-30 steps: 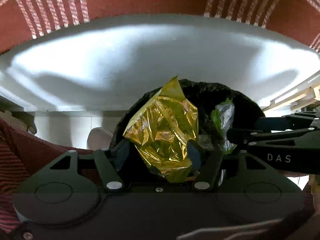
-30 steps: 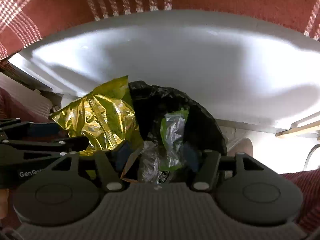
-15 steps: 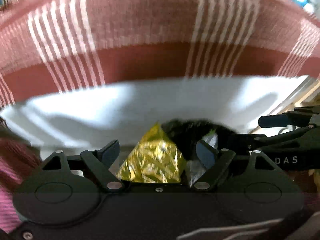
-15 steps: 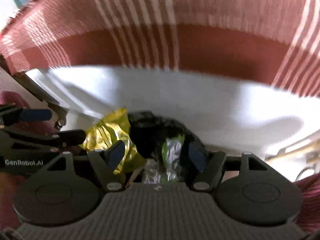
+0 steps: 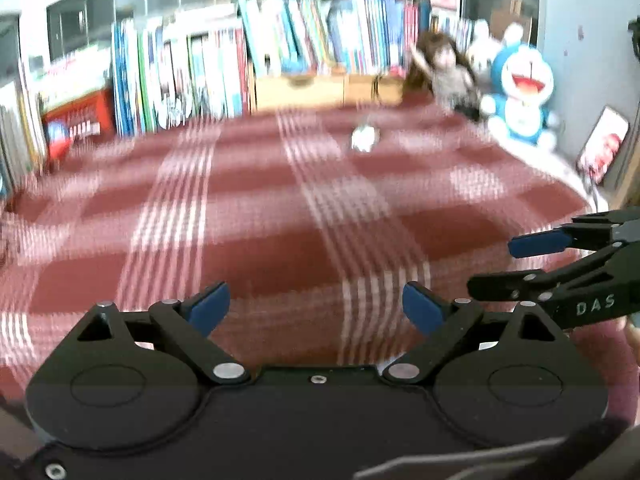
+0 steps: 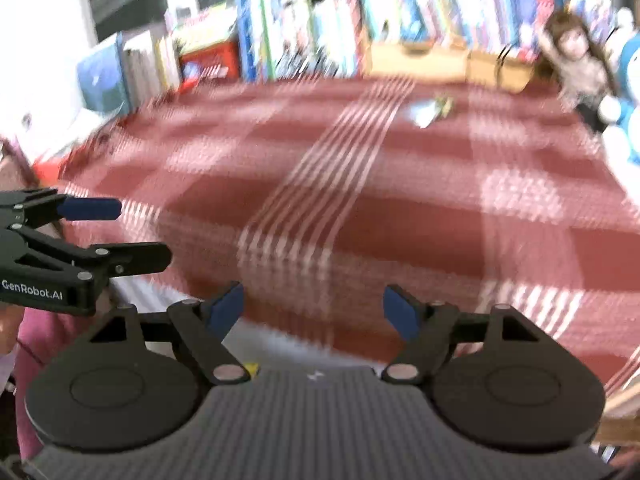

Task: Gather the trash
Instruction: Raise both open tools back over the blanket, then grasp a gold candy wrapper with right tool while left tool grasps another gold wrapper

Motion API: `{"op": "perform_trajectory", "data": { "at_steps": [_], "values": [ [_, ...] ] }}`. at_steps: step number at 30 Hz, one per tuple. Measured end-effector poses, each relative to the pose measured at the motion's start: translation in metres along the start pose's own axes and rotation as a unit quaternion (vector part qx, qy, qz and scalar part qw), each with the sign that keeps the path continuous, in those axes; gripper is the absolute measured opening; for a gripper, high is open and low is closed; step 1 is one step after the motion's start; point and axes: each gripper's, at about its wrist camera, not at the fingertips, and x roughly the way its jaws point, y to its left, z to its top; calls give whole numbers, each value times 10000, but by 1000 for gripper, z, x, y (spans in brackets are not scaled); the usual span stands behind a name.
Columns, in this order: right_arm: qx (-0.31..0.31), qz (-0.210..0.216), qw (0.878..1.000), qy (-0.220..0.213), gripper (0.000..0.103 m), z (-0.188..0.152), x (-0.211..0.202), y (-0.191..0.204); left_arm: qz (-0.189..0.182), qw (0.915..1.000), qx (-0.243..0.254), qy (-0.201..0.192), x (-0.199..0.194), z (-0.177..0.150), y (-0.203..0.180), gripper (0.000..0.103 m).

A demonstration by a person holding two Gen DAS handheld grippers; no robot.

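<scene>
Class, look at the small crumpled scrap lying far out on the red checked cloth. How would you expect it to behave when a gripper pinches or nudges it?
The crumpled scrap looks thin and creased, so probably light and floppy. Nudged, it would likely slide or tumble. Blur hides its material.

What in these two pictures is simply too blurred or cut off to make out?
- Small crumpled scrap far off on the red plaid cloth, both views: motion blur hides what it is.
- Book spines, both views: titles smeared.
- Yellow sliver, right wrist view: mostly hidden behind the right gripper body.
- Blue plush toy, right wrist view: cut off by the picture's edge.
</scene>
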Motion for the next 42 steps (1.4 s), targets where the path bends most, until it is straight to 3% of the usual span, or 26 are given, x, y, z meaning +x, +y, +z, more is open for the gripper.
{"op": "perform_trajectory", "data": {
  "at_steps": [4, 11, 14, 16, 18, 29, 32, 35, 36, 37, 39, 42],
  "values": [
    [132, -380, 9978, -519, 84, 35, -8, -21, -185, 9986, -123, -490, 18, 38, -2, 93],
    [587, -740, 9928, -741, 75, 90, 10, -71, -270, 9945, -497, -883, 87, 90, -9, 93],
    [828, -790, 9905, -767, 69, 110, 25, -91, -248, 9948, -494, -861, 125, 105, -15, 93],
    [936, -798, 9894, -773, 67, 122, 37, -103, -462, 9930, -546, -940, 151, 113, -19, 93],
    [982, -769, 9889, -801, 67, 133, 50, -113, -588, 9929, -580, -855, 178, 123, -22, 93],
    [1435, -522, 9849, -819, 70, 167, 130, -173, -530, 9954, -629, -495, 302, 144, -46, 92],
    [1539, -462, 9841, -763, 71, 171, 149, -191, -518, 9956, -662, -408, 324, 147, -48, 85],
    [1598, -417, 9839, -689, 72, 173, 165, -203, -615, 9949, -752, -273, 339, 149, -49, 70],
    [1586, -390, 9845, -646, 72, 175, 171, -206, -662, 9942, -814, -223, 344, 150, -48, 57],
    [1560, -382, 9851, -619, 73, 176, 176, -208, -723, 9934, -880, -133, 348, 151, -47, 35],
    [1469, -390, 9868, -551, 74, 178, 188, -209, -770, 9921, -983, 97, 356, 152, -44, 14],
    [1366, -359, 9891, -428, 74, 182, 208, -207, -668, 9917, -1095, 93, 350, 150, -38, 9]
  ]
}}
